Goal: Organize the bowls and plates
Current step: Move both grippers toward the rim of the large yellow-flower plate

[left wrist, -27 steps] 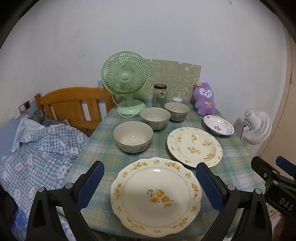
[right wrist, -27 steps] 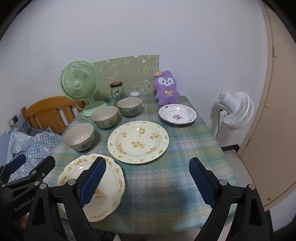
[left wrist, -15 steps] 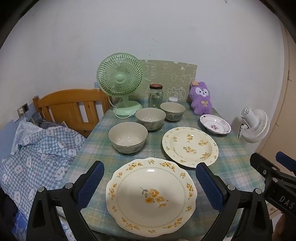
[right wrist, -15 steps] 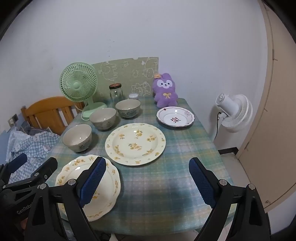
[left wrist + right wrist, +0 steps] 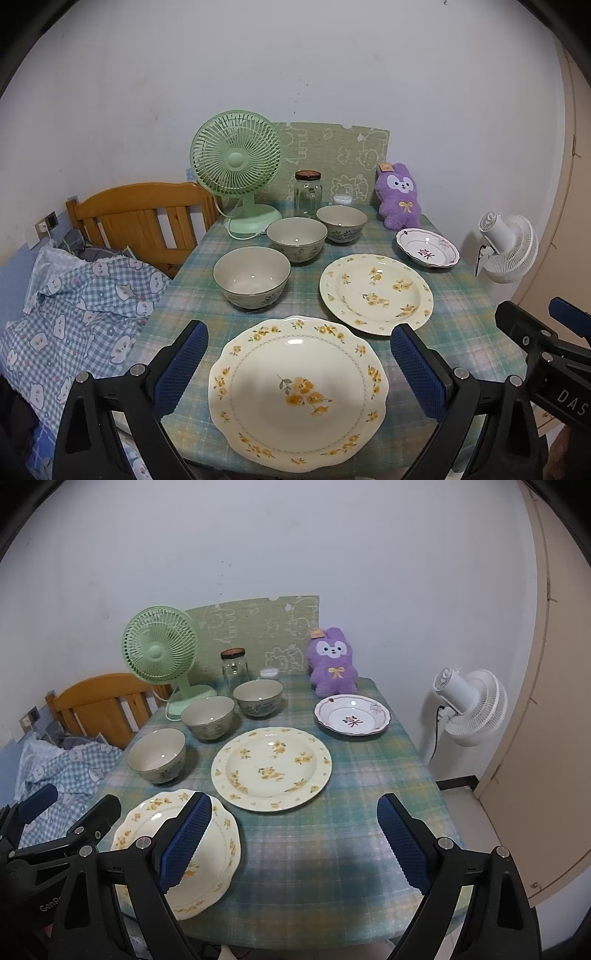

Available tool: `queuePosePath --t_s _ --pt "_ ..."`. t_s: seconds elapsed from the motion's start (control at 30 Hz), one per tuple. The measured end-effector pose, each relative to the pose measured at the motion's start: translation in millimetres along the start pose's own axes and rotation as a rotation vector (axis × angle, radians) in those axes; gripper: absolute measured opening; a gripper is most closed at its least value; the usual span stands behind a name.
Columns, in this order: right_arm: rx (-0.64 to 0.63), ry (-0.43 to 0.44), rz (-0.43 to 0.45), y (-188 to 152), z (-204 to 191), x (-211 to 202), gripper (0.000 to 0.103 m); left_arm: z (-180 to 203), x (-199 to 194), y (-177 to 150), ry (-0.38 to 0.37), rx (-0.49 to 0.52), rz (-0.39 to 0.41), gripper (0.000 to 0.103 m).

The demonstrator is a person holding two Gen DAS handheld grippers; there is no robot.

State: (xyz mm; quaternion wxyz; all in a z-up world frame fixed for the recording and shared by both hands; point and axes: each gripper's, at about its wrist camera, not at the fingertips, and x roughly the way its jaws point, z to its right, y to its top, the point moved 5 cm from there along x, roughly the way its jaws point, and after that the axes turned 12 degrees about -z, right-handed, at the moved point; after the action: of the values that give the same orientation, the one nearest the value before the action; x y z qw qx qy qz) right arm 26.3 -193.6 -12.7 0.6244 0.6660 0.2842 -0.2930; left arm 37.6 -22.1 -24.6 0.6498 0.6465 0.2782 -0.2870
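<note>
A scalloped cream plate with yellow flowers [image 5: 297,393] lies at the table's near edge, right below my open left gripper [image 5: 299,369], which hovers over it without touching. Behind it sit a round yellow-flowered plate [image 5: 375,291], a small white plate with a red rim [image 5: 427,252] and three beige bowls [image 5: 252,276] in a diagonal row. My right gripper [image 5: 293,843] is open and empty over bare tablecloth, with the scalloped plate [image 5: 221,845] to its left and the round plate [image 5: 271,766] ahead.
At the back of the green checked table [image 5: 332,849] stand a green desk fan [image 5: 236,166], a glass jar [image 5: 307,194] and a purple plush toy [image 5: 399,195]. A wooden headboard [image 5: 140,218] and checked bedding [image 5: 74,306] lie left; a white floor fan [image 5: 469,705] stands right.
Both views have pulled back and sunk slightly, so the dishes sit a little farther up and away. Both grippers stay open and nothing on the table has moved.
</note>
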Motion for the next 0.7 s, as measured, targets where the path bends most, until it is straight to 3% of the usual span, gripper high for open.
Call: queuePosePath --t_s 0.7 --pt "0.006 0.017 0.005 0.1 3.7 0.4 0.093 6.1 -5.0 0.4 0.008 0.002 0.026 0.1"
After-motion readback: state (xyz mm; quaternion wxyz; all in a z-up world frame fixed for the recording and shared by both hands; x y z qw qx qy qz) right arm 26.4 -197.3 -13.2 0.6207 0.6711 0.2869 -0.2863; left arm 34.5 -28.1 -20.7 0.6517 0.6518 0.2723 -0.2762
